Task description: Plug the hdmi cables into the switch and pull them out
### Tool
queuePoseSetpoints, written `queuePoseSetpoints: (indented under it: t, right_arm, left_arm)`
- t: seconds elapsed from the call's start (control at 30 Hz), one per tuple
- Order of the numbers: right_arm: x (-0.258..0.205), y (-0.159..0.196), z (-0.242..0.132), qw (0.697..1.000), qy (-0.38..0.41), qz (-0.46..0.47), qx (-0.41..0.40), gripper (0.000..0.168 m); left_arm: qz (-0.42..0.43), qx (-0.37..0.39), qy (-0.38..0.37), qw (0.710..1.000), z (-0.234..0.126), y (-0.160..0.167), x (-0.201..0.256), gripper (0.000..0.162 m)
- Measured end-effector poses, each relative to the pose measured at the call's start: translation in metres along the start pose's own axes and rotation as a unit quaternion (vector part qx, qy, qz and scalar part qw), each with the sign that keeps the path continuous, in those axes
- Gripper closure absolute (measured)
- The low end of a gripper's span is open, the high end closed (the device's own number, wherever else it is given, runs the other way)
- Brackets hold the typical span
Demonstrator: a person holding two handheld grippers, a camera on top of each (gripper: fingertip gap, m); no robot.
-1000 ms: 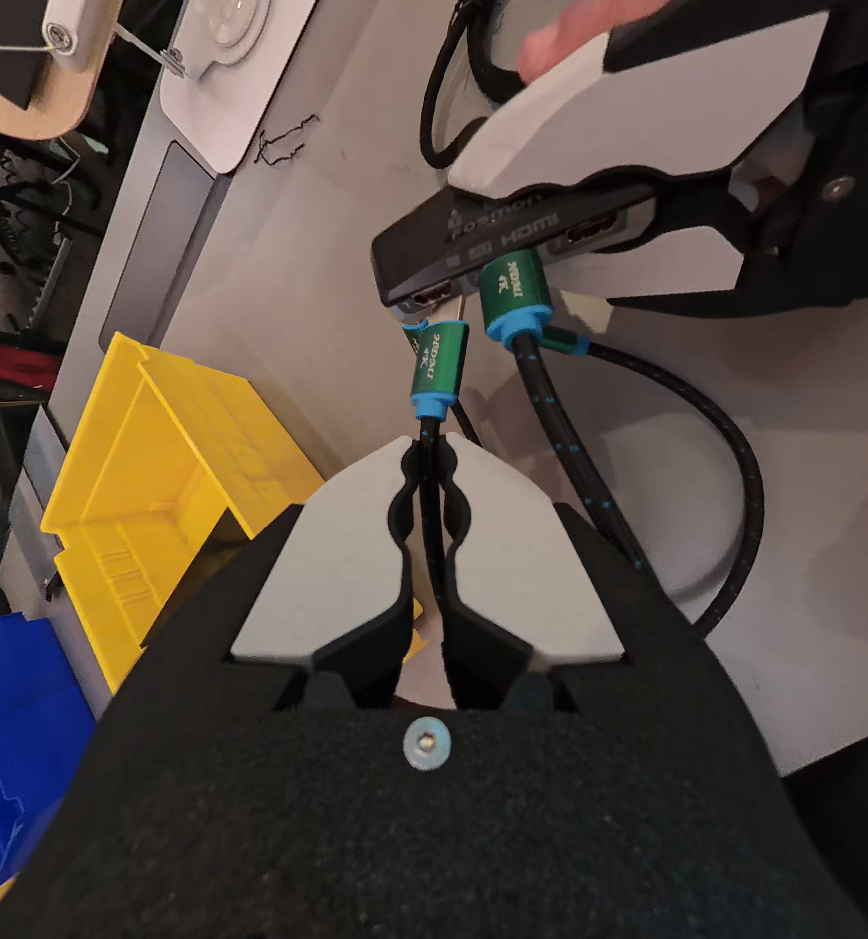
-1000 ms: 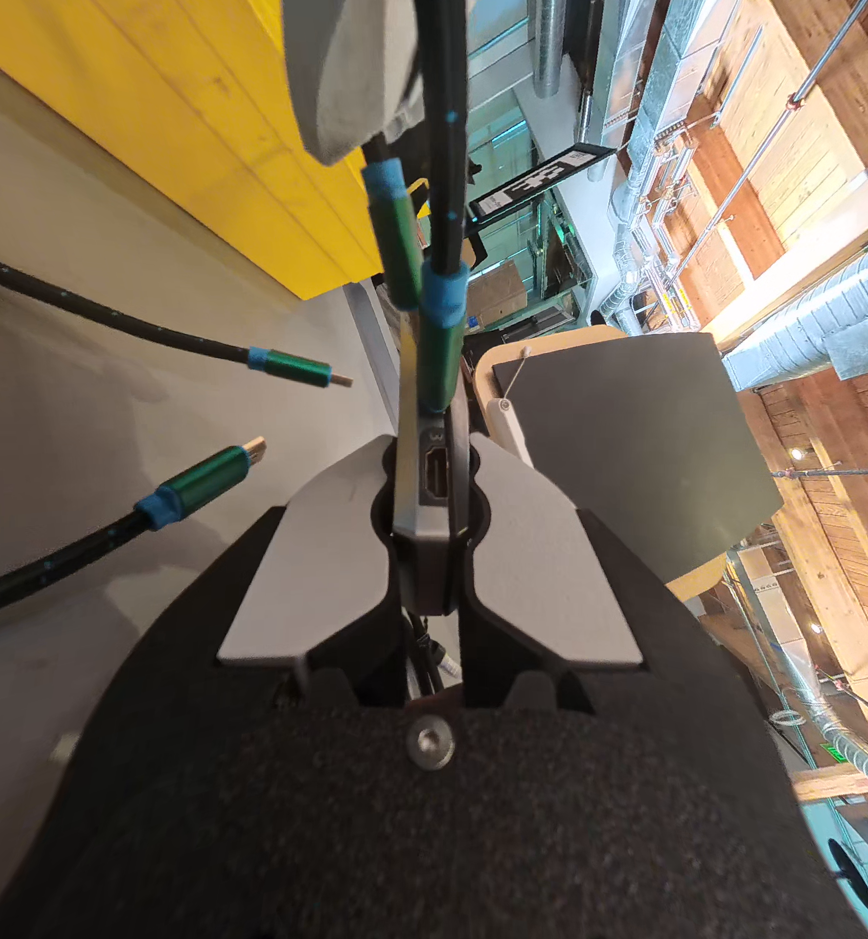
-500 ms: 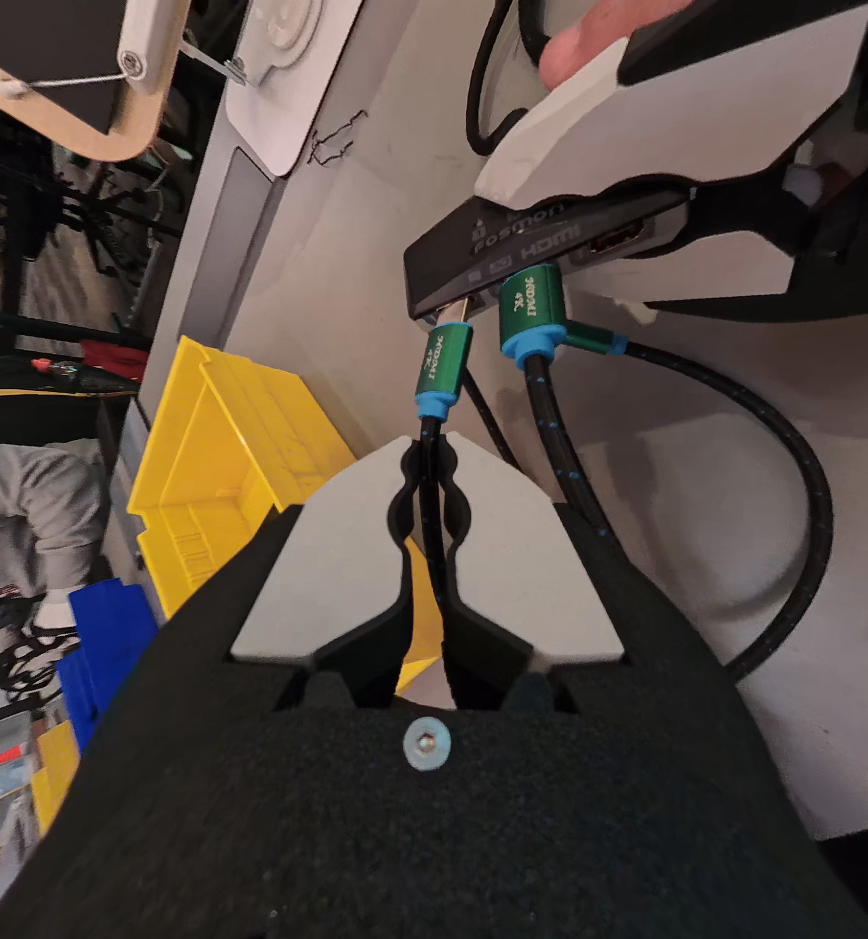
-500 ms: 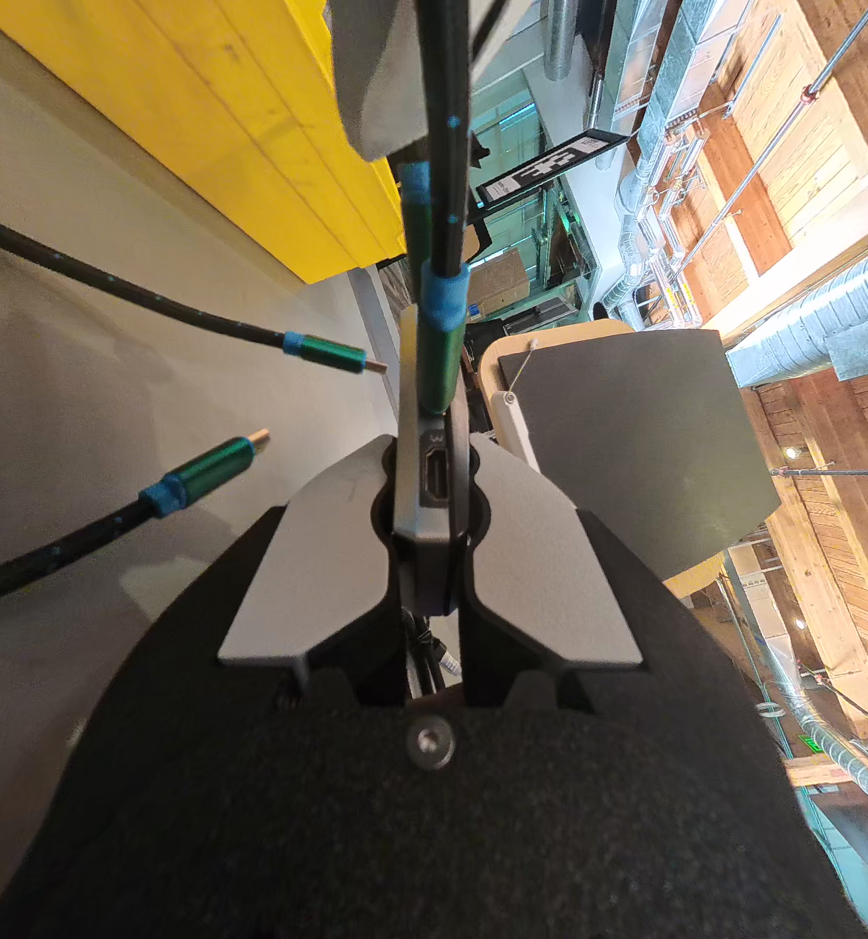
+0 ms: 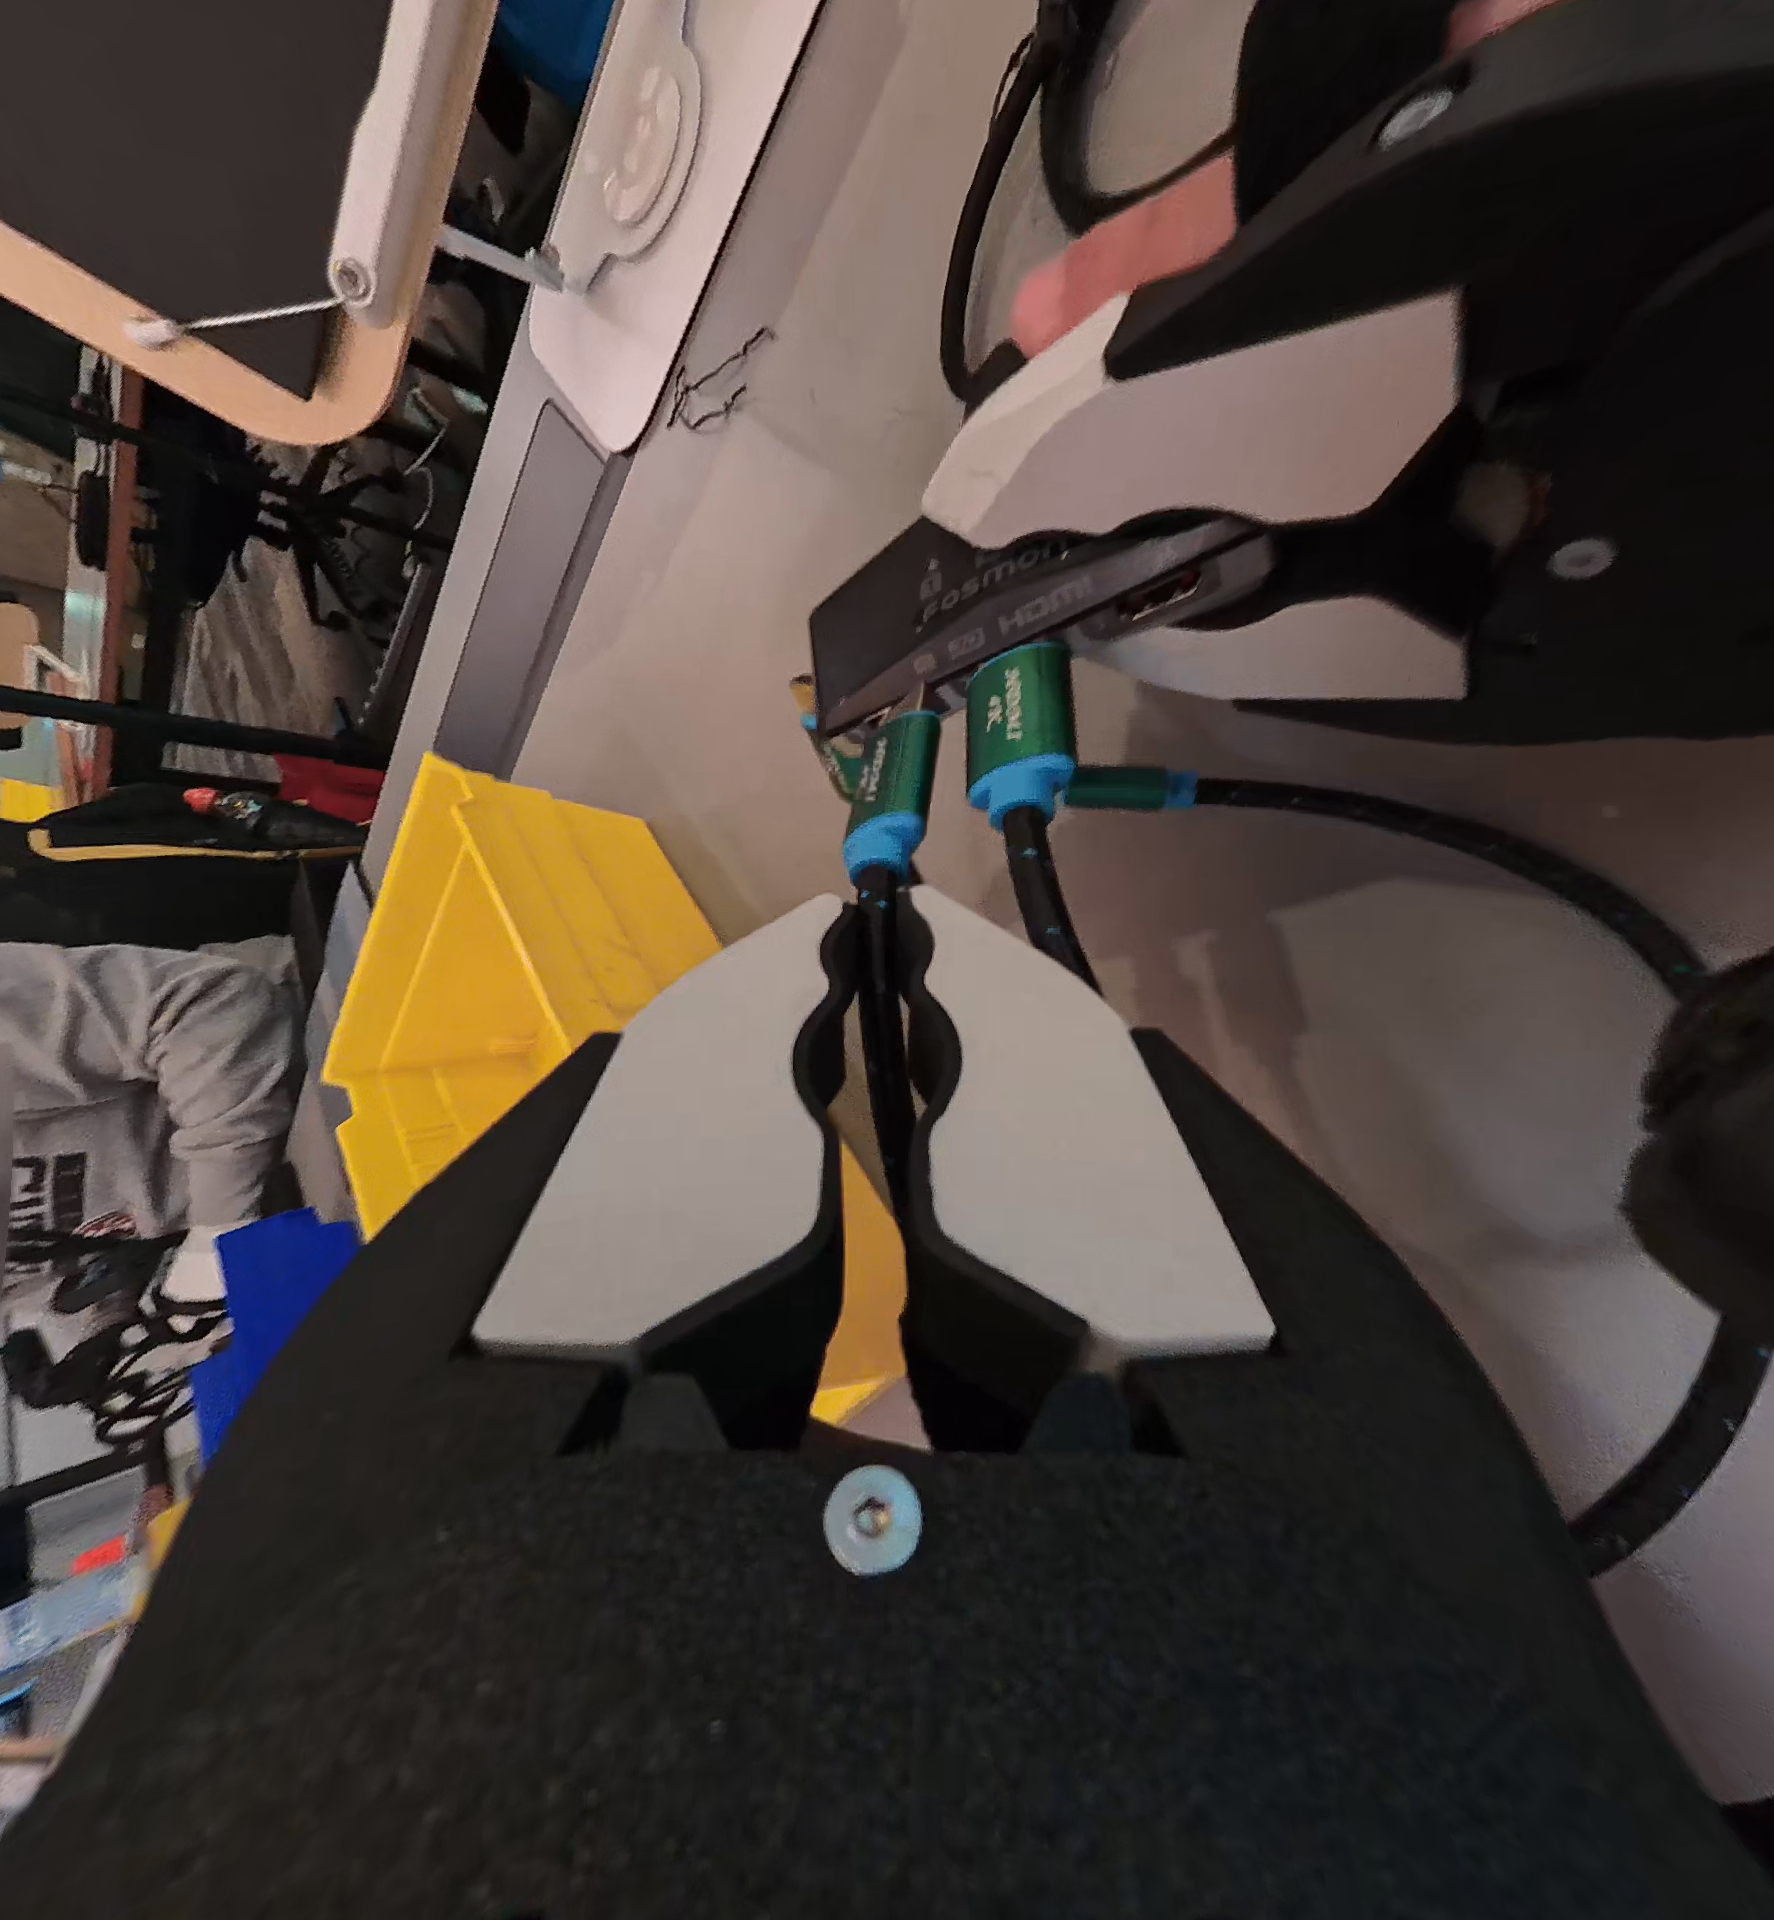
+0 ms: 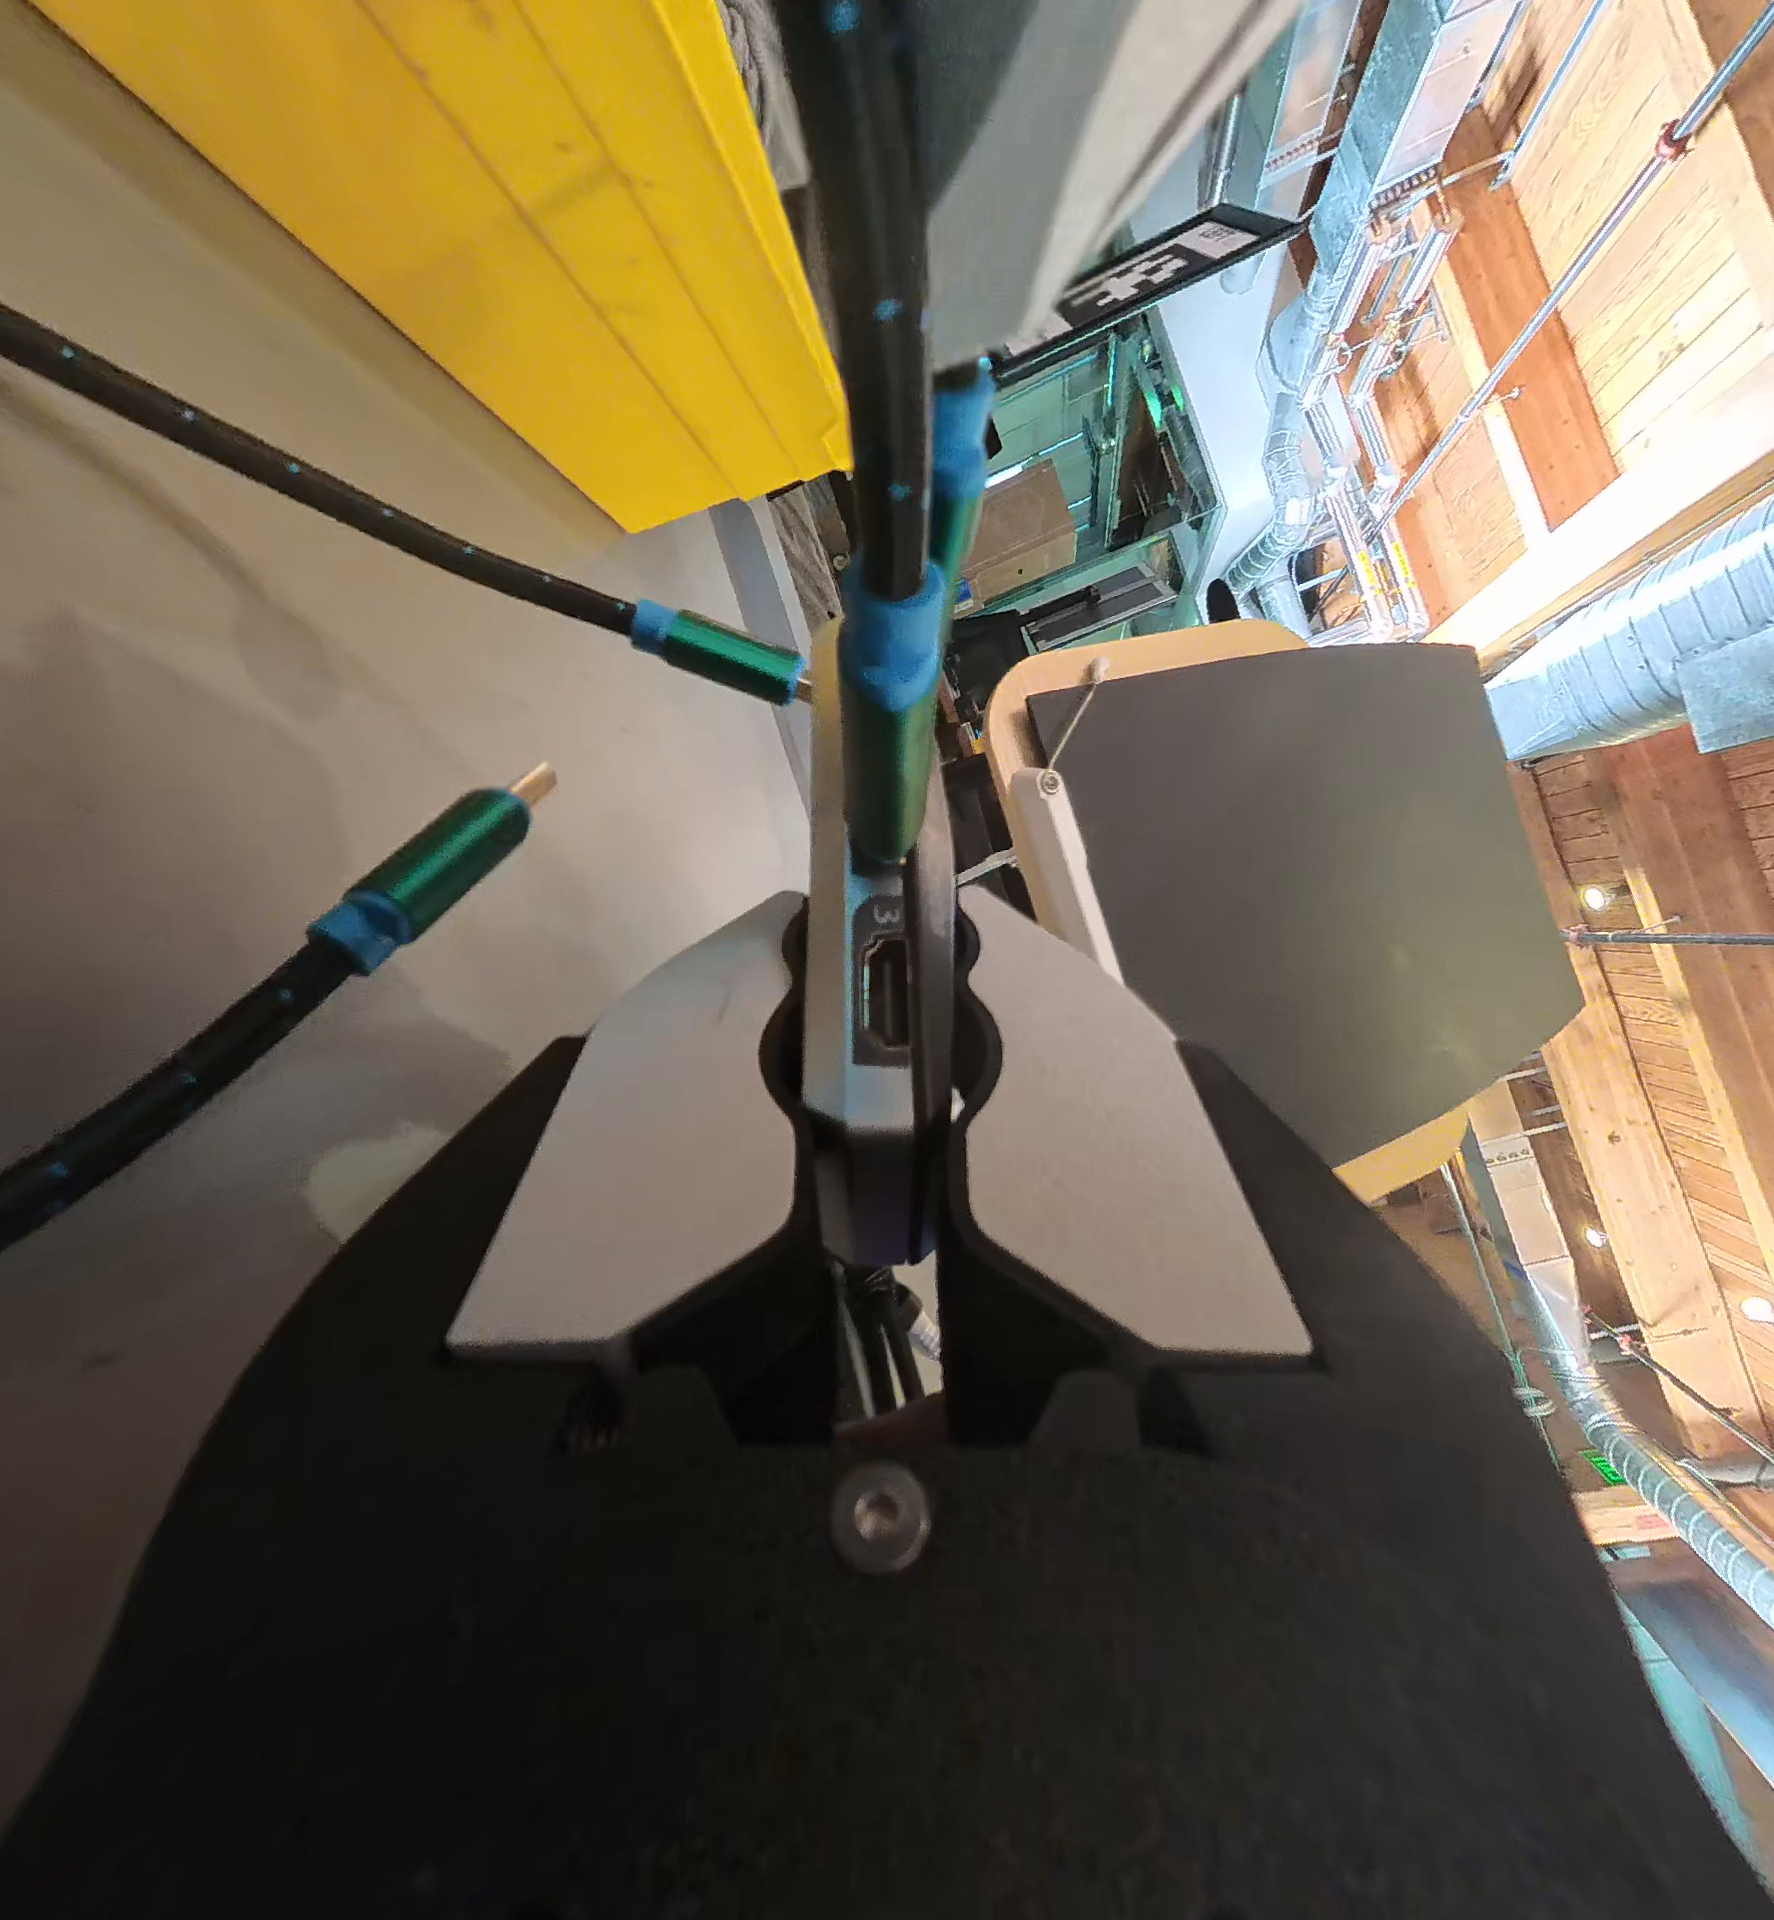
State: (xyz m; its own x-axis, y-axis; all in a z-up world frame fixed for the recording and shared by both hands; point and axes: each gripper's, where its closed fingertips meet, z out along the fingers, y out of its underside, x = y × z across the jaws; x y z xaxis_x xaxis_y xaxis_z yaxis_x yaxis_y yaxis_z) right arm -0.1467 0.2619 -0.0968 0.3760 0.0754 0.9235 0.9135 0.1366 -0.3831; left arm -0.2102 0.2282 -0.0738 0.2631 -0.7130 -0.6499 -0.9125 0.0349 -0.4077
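In the left wrist view my left gripper [image 5: 878, 916] is shut on a black braided HDMI cable [image 5: 883, 1039] just behind its green plug with a blue collar [image 5: 888, 784]. The plug's metal tip is at the mouth of an end port of the black switch [image 5: 956, 608], and a little metal still shows. My right gripper [image 6: 881, 914] is shut on the switch [image 6: 826, 997] and holds it above the table. A second green plug [image 5: 1018, 722] sits in the middle port and also shows in the right wrist view [image 6: 893, 769]. The port nearest the right fingers [image 6: 883, 997] is empty.
Two loose green plugs [image 6: 436, 873] [image 6: 717, 655] lie on the pale table [image 6: 135, 727]. A yellow bin [image 5: 509, 935] and a blue bin [image 5: 259, 1309] stand at the table's left. A person in a grey top [image 5: 135, 1039] is beyond the edge. My hands' fingertips stand some 8 centimetres from each other.
My left gripper has carried its plug up to the switch: it hung short of the end port a second ago and its tip is now at the port's mouth. Both grasps are unchanged.
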Motion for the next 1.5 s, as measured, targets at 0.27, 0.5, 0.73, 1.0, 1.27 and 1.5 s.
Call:
queuePoseSetpoints:
  t: [0.27,0.5,0.73,1.0,1.27,1.5]
  right_arm:
    - [0.001,0.003,0.001,1.0,0.002,0.016,0.005,0.146]
    - [0.005,0.005,0.001,1.0,0.01,0.017,0.012,0.146]
    - [0.006,0.003,0.001,1.0,0.009,0.019,0.014,0.146]
    - [0.003,0.008,0.001,1.0,0.0,0.029,0.0,0.147]
    - [0.0,0.004,-0.001,0.999,-0.004,0.034,-0.005,0.148]
    - [0.004,0.004,0.002,1.0,-0.003,0.023,0.015,0.146]
  left_arm:
    - [-0.076,0.056,0.071,0.993,0.003,-0.005,0.001,0.156]
    - [0.124,0.09,-0.079,0.985,0.005,-0.005,-0.009,0.156]
    - [0.154,0.09,-0.091,0.98,0.008,-0.001,-0.011,0.156]
    - [0.128,0.104,-0.106,0.981,0.013,-0.008,-0.003,0.156]
    - [0.094,0.105,-0.089,0.986,0.018,-0.005,-0.004,0.157]
    - [0.039,0.143,-0.045,0.988,0.016,-0.008,-0.003,0.156]
